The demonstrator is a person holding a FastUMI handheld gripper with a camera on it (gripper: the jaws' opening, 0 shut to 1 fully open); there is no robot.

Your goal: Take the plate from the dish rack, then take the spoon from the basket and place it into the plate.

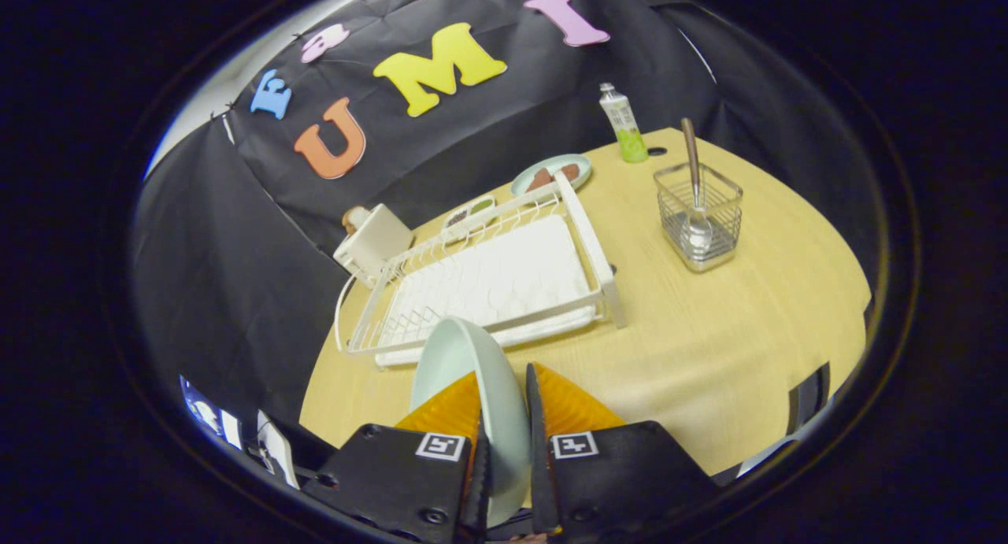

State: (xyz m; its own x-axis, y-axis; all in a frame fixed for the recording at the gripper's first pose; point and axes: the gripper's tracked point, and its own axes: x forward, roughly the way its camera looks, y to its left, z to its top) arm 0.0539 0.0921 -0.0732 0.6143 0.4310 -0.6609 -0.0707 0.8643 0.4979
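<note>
The pale green plate (pixel 472 386) is clamped edge-on between the two fingers of the hand-held gripper (pixel 504 406), one finger pressed against each face, so that the plate is held upright with its rim rising just ahead of the fingertips. It is judged to be already out of the white dish rack (pixel 488 280), whose wire frame and ribbed drain tray are seen just beyond the plate on the wooden bench (pixel 709 347), with no dish left standing in it. The first part of the task is therefore taken as done apart from the setting down, for which the bare stretch of bench ahead of and to the right of the fingers seems suited. The relation on which the later move turns is the bearing of the spoon (pixel 694 190): it is found well beyond the fingers and to their right, past the rack's near corner, standing in the wire basket (pixel 699 213). Its long axis is nearly upright, with the bowl down at the basket's floor and the handle projecting above the rim, so a reach from above onto the handle is judged to be called for once the plate is released. Farther off, behind the rack, a small white box (pixel 374 241), a divided dish (pixel 470 211), a plate holding dark food (pixel 551 172) and a green-and-white tube (pixel 624 123) are set along the far edge of the bench.
</note>
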